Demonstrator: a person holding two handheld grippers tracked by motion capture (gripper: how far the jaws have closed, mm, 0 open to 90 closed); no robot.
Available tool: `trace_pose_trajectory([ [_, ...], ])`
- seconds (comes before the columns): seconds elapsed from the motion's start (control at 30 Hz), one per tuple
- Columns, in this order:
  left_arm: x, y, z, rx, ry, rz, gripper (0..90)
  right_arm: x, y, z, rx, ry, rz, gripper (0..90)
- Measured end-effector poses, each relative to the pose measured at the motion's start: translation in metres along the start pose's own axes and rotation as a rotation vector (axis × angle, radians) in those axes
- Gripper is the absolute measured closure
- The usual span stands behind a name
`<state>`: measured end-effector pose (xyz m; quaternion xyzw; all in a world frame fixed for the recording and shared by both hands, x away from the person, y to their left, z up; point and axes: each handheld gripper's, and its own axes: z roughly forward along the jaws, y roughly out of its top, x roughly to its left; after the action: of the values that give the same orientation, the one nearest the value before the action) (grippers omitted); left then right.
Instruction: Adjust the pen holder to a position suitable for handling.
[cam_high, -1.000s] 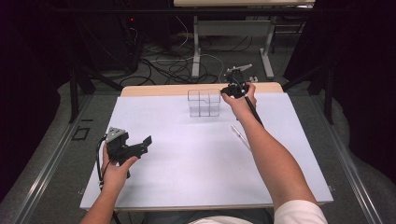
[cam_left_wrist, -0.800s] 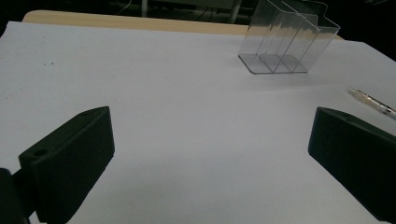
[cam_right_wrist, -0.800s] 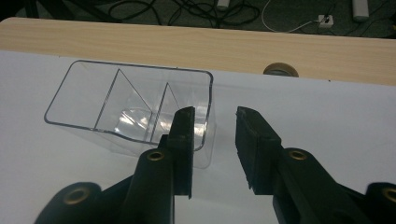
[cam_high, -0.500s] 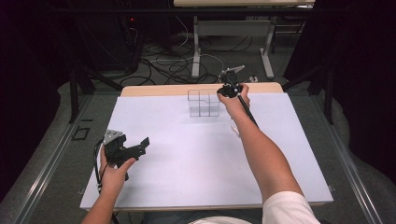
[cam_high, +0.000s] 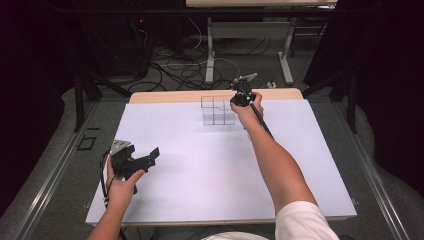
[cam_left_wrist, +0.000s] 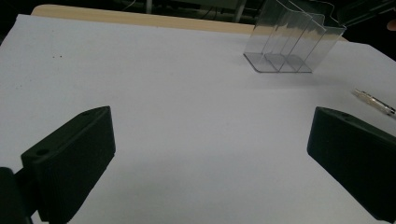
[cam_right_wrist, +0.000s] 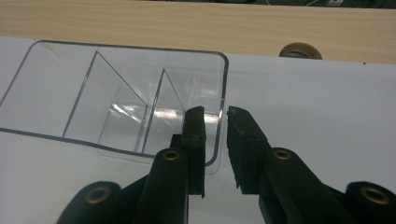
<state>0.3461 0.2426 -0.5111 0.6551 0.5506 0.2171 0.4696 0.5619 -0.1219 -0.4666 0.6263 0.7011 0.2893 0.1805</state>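
Glossy clear plastic organizer (cam_high: 218, 110)

The clear divided holder (cam_high: 218, 111) stands on the white sheet (cam_high: 200, 180) near the table's far edge (cam_high: 170, 96). The right gripper (cam_right_wrist: 215, 114) straddles its right end wall (one jaw inside, one outside). A pen (cam_left_wrist: 375, 102) lies to the holder's right, nearer the person. The left gripper (cam_high: 145, 157) sits well apart at the near left.

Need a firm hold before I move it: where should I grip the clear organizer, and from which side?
Grip the clear organizer by its right end wall, from above: it stands upright and thin, and the right gripper already straddles it, jaws just closing, one inside, one outside.
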Motion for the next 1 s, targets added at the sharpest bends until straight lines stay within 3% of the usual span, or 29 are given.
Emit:
trace_pose_trajectory([
  [0.43,0.000,0.000,0.000,-0.001,0.003,0.004,1.3,0.004,-0.004,0.008,0.013,-0.048,-0.016,82.0],
  [0.7,0.000,0.000,-0.001,0.000,0.002,0.006,1.5,0.007,-0.004,0.007,0.024,-0.078,0.015,87.8],
  [0.83,0.000,0.000,-0.001,-0.001,-0.004,0.012,1.5,0.010,-0.003,0.007,0.031,-0.098,0.067,89.2],
  [1.0,0.000,0.000,0.000,-0.001,-0.004,0.011,1.5,0.013,-0.002,0.006,0.041,-0.115,0.082,89.5],
])
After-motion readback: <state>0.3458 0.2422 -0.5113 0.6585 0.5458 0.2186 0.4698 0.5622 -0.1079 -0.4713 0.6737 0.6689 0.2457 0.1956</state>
